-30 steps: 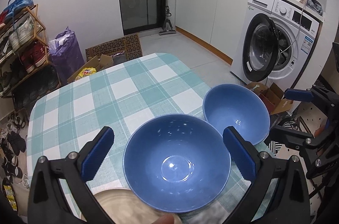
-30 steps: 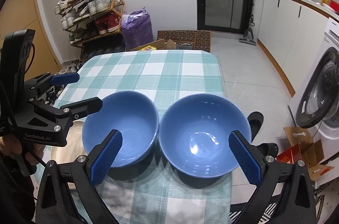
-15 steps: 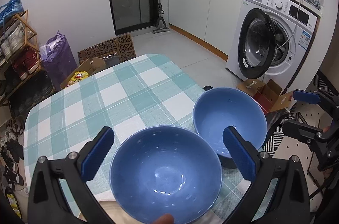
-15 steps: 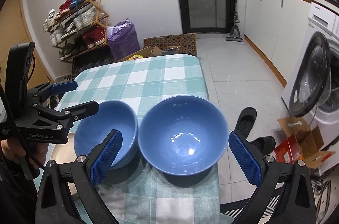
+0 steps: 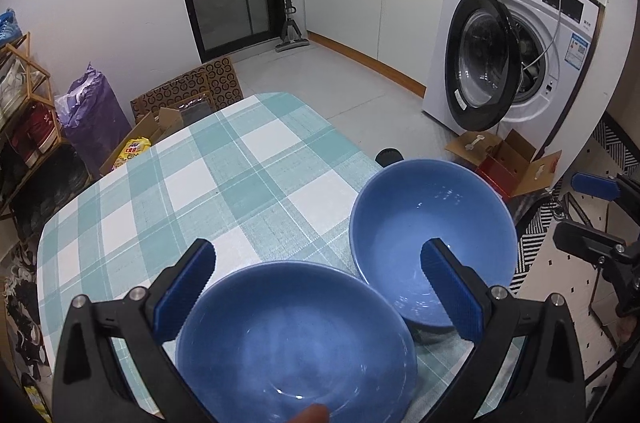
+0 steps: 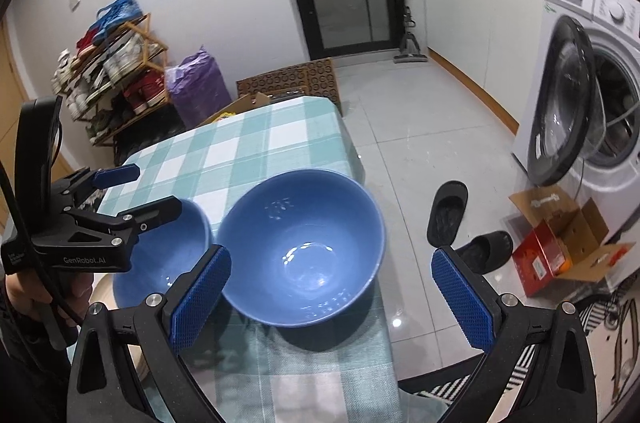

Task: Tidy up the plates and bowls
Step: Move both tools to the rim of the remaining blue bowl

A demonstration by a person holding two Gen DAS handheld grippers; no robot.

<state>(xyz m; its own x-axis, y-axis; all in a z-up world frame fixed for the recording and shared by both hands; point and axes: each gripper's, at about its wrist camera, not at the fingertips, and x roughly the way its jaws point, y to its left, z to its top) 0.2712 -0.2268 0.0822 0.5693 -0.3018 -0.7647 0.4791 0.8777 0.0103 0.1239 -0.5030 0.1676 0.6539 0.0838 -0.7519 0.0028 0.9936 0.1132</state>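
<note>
A wooden shoe rack (image 6: pixel 116 71) and a purple plastic sack (image 6: pixel 198 85) stand far left, beyond the teal-and-white checked tablecloth (image 5: pixel 224 179); the left gripper (image 5: pixel 316 287) hangs with jaws spread wide around, not touching, a glossy round blue ceramic bowl (image 5: pixel 296 343), which seems to sit on a beige plate (image 6: pixel 105 289); a second smooth blue bowl (image 6: pixel 300 247) rests at the table's right edge between the wide-open, empty right gripper's (image 6: pixel 330 297) ribbed blue pads (image 6: pixel 200 299); black slippers (image 6: pixel 448 211) and a white washing machine (image 5: pixel 520 51), door ajar, lie right.

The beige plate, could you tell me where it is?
In the right wrist view, the beige plate peeks out beneath the left blue bowl at the table's near-left edge.
</note>
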